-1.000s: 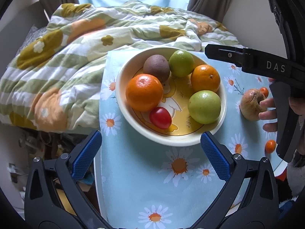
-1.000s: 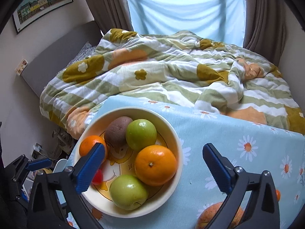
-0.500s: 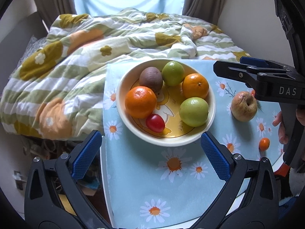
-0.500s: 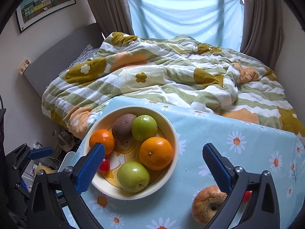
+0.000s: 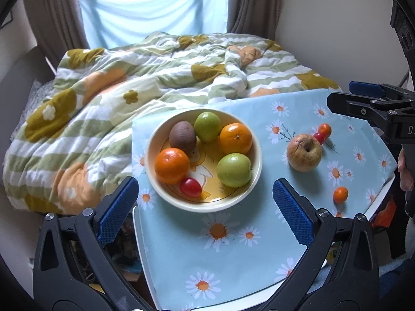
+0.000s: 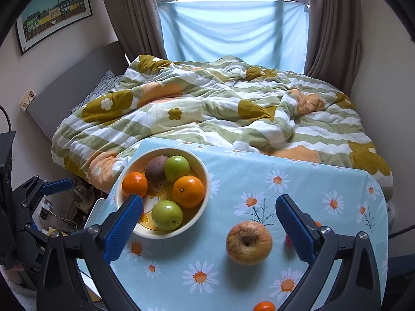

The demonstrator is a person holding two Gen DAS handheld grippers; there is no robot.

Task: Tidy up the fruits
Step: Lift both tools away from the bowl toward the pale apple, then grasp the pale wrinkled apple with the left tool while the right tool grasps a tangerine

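Observation:
A cream bowl [image 5: 255, 140] [image 6: 205, 181] on the daisy tablecloth holds two oranges [image 5: 171, 165], two green apples [image 5: 233, 170], a kiwi [image 5: 182, 134] and a red tomato [image 5: 191, 187]. A wrinkled brownish apple [image 5: 304, 152] [image 6: 249, 242] lies on the cloth right of the bowl. Small orange fruits [image 5: 340, 195] [image 5: 324, 130] and a red tomato [image 5: 319, 137] lie near it. My left gripper [image 5: 205, 207] is open and empty, in front of the bowl. My right gripper [image 6: 207, 230] is open and empty, above the cloth in front of the bowl and the apple.
A bed with a green, white and orange flowered quilt [image 6: 207, 114] lies right behind the table. The table's front rim [image 5: 384, 197] shows at the right. Cables and clutter sit on the floor at the left [image 6: 64, 215].
Both grippers have pulled back and up from the table. The bowl looks smaller and the wrinkled apple and small fruits have come fully into view. Both stay open.

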